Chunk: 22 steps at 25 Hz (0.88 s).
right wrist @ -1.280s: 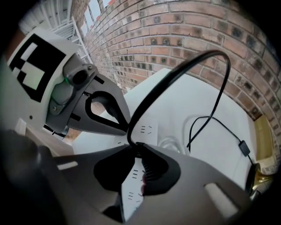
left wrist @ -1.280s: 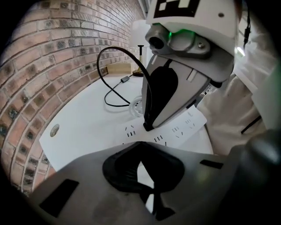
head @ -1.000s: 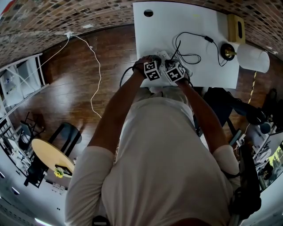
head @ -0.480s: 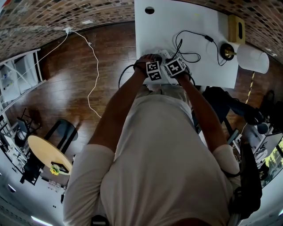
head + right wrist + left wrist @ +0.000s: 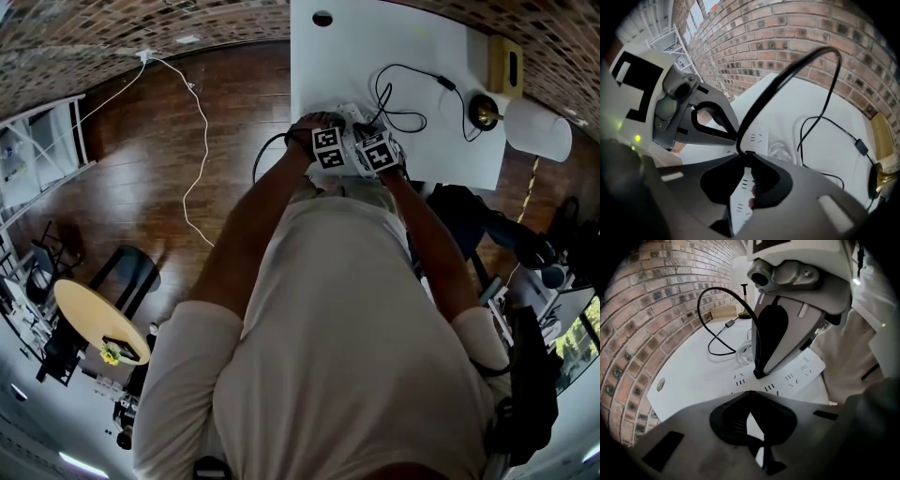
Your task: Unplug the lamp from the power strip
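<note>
The white power strip (image 5: 349, 113) lies near the front edge of the white table (image 5: 422, 37). My right gripper (image 5: 745, 164) is shut on the lamp's black plug (image 5: 757, 373), which sits at the strip's (image 5: 799, 373) top face. The black cord (image 5: 787, 75) arcs up out of the jaws and runs to the lamp (image 5: 537, 127) at the table's right end. Just left of it, my left gripper (image 5: 752, 416) is shut, with its tips down on the strip (image 5: 757, 137) and nothing between them. In the head view both grippers (image 5: 330, 131) (image 5: 368, 131) stand side by side.
The cord (image 5: 398, 94) loops loosely on the table and carries an inline switch (image 5: 444, 83). A wooden box (image 5: 503, 64) stands behind the lamp's brass base (image 5: 483, 110). A white cable (image 5: 197, 122) trails over the wooden floor to the left. A brick wall lies beyond the table.
Neither gripper has visibly moved; only the head view has shifted slightly.
</note>
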Motion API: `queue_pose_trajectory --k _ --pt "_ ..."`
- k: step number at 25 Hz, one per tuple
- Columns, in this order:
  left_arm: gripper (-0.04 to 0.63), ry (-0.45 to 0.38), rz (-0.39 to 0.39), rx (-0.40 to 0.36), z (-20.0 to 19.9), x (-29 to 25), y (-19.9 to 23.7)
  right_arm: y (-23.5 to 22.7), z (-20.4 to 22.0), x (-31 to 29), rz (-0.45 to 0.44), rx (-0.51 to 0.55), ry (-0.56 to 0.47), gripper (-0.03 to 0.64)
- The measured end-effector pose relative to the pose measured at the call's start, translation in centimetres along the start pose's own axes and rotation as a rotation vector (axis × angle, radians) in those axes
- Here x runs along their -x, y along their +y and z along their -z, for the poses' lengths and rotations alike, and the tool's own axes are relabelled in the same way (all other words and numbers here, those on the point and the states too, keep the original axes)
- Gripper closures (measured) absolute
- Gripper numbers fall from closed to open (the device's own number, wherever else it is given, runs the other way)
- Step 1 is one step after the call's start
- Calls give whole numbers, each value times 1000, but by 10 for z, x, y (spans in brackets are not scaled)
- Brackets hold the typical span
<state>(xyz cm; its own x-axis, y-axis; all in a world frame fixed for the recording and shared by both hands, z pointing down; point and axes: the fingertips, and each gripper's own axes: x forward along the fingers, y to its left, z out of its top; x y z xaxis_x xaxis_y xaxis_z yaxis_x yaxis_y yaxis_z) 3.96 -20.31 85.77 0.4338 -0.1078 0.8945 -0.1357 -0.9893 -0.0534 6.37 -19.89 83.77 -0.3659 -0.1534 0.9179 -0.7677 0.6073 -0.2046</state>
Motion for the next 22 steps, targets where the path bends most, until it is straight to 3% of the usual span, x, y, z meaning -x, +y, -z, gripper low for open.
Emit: queue_pose_trajectory --k 5,10,16,22 --pt "606 5 -5 6 0 0 0 2 1 2 49 43 -33 572" --pt "606 14 -10 3 0 0 0 -5 -5 1 17 -18 79 574" --pt "606 8 -12 16 0 0 -1 -9 -6 3 -2 18 214 572" --pt "606 5 -5 7 -1 -1 -1 2 2 5 38 43 -36 574"
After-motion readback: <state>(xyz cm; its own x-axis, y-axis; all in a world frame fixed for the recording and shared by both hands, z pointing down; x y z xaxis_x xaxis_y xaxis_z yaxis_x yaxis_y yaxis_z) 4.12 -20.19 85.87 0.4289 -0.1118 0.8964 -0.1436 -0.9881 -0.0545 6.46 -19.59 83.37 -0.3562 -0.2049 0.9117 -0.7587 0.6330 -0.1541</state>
